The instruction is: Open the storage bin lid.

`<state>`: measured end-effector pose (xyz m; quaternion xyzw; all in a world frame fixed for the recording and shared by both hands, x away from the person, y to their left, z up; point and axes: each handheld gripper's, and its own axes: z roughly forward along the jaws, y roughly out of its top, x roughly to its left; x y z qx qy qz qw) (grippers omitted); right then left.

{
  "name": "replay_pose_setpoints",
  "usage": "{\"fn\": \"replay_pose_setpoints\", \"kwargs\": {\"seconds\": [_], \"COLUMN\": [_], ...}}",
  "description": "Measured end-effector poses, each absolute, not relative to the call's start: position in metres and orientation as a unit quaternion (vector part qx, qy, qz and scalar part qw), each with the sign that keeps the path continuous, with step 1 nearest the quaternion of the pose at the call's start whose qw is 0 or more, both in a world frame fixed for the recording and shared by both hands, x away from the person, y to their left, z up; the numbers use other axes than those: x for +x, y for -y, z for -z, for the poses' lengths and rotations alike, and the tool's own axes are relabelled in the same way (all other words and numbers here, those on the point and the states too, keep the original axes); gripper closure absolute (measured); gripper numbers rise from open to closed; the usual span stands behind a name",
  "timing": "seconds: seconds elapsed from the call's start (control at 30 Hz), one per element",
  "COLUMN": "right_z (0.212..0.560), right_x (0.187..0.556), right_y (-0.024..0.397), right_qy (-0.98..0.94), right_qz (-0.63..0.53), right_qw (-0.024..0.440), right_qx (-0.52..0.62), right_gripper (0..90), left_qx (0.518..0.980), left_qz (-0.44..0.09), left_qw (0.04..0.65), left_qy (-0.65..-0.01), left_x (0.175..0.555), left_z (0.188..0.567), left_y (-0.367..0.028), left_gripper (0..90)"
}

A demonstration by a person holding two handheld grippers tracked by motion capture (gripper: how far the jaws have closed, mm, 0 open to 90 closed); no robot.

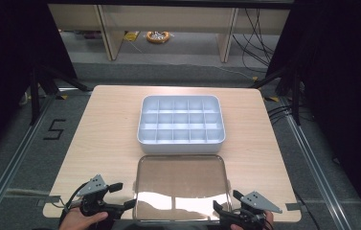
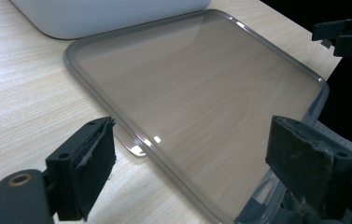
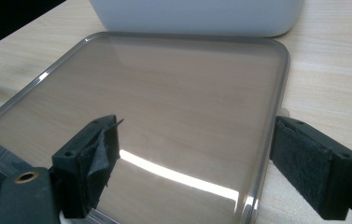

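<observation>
Clear lid [image 1: 180,184] flat on desk [image 1: 106,129] — near edge.
Left tool [image 1: 120,195] and right tool [image 1: 226,201] flank its near corners, both wide, empty — tray [image 1: 181,125] just beyond.

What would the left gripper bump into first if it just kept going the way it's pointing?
Most likely the clear lid. The left gripper stands open, its jaws straddling the lid's near corner just above the table. Past the lid lies the white compartment box. How high the jaws ride is hard to judge.
</observation>
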<state>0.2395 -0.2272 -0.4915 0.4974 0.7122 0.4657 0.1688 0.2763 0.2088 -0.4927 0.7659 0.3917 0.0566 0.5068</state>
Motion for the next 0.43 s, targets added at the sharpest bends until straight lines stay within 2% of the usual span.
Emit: {"fn": "replay_pose_setpoints", "kwargs": {"seconds": [0.33,0.43], "right_z": [0.4918,0.4915], "right_x": [0.2404,0.239], "right_y": [0.2292,0.228], "right_qy": [-0.716,-0.708], "right_qz": [-0.46,-0.462], "right_qw": [0.173,0.16], "right_qx": [0.495,0.509], "right_gripper": [17.0,17.0], "left_qx": [0.764,0.764], "left_qz": [-0.055,-0.054], "left_qw": [0.506,0.506], "left_qy": [-0.396,-0.397], "left_x": [0.2763,0.2767], "left_z": [0.4929,0.4933], "left_y": [-0.2086,-0.2083], "left_gripper": [15.1,15.1]}}
